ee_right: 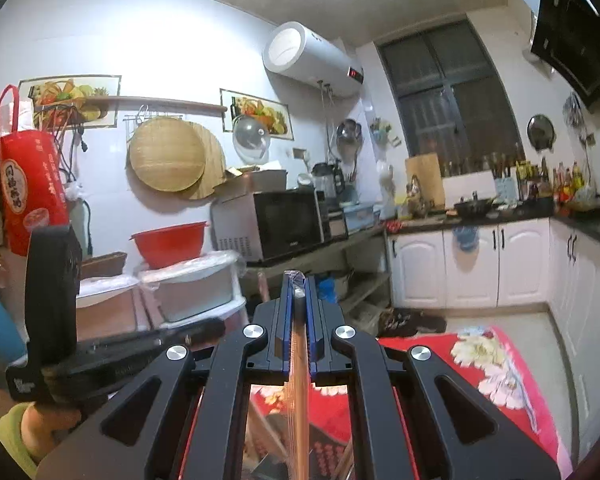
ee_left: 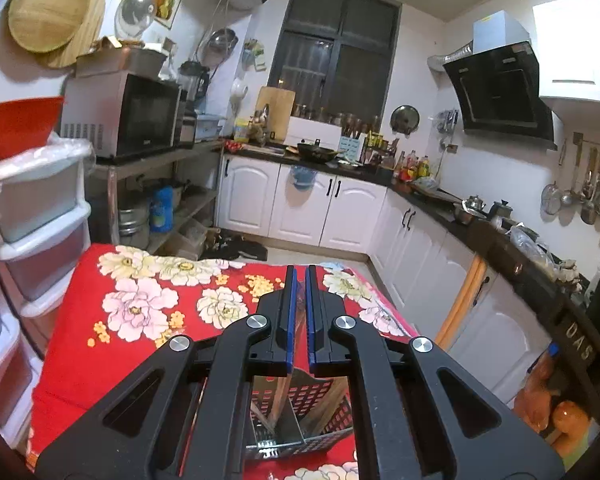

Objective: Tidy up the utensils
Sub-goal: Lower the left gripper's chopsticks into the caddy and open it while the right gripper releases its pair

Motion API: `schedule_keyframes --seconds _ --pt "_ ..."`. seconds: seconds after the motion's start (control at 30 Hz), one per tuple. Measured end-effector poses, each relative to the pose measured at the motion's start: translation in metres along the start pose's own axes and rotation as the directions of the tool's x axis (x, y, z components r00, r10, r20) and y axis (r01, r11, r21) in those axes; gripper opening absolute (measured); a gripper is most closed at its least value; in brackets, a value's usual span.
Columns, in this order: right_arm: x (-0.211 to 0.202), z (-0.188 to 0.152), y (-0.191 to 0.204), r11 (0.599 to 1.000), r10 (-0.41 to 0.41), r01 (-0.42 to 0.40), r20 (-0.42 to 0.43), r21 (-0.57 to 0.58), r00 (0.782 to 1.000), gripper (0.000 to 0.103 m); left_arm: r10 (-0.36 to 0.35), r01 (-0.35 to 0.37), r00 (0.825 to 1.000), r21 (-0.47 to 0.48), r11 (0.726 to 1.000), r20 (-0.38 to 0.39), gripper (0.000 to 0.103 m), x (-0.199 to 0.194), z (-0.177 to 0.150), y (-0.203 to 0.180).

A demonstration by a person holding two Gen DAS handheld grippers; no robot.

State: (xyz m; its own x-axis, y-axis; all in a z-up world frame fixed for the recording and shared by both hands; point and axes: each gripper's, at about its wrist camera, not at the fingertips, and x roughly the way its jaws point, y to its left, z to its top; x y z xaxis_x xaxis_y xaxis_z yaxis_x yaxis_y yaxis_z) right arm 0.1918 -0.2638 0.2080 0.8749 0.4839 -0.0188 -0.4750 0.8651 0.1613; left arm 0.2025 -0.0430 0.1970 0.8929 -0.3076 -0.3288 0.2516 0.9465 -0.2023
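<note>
1. Left gripper (ee_left: pixel 300 270) hangs above the red floral table (ee_left: pixel 100 360), jaws closed with nothing between them.
2. A slotted utensil basket (ee_left: pixel 300 420) stands on the table right under it.
3. Right gripper (ee_right: pixel 299 278) is clamped on a thin wooden utensil (ee_right: pixel 299 380).

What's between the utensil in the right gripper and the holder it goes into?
Nothing visible blocks it. The right gripper is shut on a thin wooden utensil that hangs down toward the perforated utensil holder on the floral tablecloth. The holder already contains other wooden utensils.
</note>
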Motion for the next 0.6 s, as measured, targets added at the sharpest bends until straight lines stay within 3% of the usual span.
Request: schedule_keyframes --seconds 0.43,0.6 --pt "0.04 -0.032 0.008 0.998 -0.036 0.038 0.032 -0.043 0.999 0.006 0.032 -0.032 0.999 0.0 0.999 -0.01 0.0 0.022 -0.023 0.014" --pt "0.055 -0.05 0.008 0.996 -0.058 0.058 0.005 -0.06 0.998 0.006 0.031 -0.031 0.999 -0.01 0.999 -0.032 0.0 0.031 -0.037 0.02"
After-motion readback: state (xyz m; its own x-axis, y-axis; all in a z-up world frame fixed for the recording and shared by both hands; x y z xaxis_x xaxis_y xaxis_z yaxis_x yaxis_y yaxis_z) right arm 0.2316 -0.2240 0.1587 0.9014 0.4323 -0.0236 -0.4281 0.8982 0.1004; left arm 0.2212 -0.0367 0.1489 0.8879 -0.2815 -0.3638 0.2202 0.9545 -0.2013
